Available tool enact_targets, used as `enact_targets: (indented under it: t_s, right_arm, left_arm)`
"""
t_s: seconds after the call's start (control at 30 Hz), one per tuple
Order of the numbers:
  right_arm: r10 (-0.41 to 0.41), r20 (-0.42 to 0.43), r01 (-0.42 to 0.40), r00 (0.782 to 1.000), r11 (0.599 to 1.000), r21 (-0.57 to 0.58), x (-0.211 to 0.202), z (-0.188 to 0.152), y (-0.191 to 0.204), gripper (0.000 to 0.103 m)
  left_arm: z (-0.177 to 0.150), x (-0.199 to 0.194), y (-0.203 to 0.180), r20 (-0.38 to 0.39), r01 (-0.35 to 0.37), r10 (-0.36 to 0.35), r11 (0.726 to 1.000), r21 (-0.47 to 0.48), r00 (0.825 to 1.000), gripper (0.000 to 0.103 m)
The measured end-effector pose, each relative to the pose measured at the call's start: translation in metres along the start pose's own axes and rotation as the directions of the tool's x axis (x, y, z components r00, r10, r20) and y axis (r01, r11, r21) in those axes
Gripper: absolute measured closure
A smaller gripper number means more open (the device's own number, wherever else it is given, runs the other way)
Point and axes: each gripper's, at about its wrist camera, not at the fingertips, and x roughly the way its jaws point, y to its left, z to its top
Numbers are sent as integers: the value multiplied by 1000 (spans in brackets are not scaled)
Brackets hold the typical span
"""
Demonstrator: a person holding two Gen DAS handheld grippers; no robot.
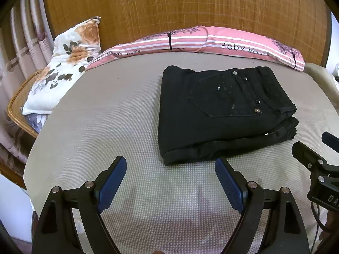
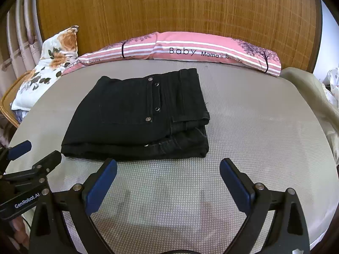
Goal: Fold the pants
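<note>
Black pants (image 1: 222,114) lie folded into a compact stack on the grey textured mattress (image 1: 106,127), back pocket and rivets facing up. My left gripper (image 1: 170,165) hovers just in front of the stack's near left corner, open, nothing between its blue pads. In the right wrist view the same pants (image 2: 137,116) sit ahead and left. My right gripper (image 2: 168,167) stands open before the stack's near edge, empty. The left gripper (image 2: 34,154) shows at that view's left edge; the right gripper (image 1: 317,148) shows at the left wrist view's right edge.
A pink striped pillow (image 1: 211,40) lies along the woven headboard (image 1: 180,6). A floral pillow (image 1: 63,67) leans at the left over a rattan chair (image 1: 17,110). Curtains (image 1: 19,42) hang far left. A beige blanket (image 2: 313,97) bunches at the mattress's right edge.
</note>
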Motion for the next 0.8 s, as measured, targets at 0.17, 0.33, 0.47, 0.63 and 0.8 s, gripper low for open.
enact_targets:
  t_s: [0.17,0.33,0.47,0.63,0.8]
  right_arm:
    - [-3,-9,3,1000,1000,-3,2,-2,1,7]
    - [-4,-19,4,1000,1000,0,4,-3,0,7]
    - [-5,-21,6,1000,1000,10,5,-3,-1,7]
    - [-4,-28,5,1000,1000,14,7,-3,-2,7]
    - [-5,-35,6,999,1000,19,8,-4,-3,7]
  left_arm:
    - [-2,1,1,-6,-1,1,1000,-2,1000,17]
    - [-5,1,1,-13,-4,4,1000,-4,1000,17]
    - [-5,2,1,-15,-6,6,1000,-5,1000,17]
    - [-6,4,1,-22,-3,3,1000,-4,1000,17]
    - [-6,4,1,-25,-3,3,1000,-4,1000,17]
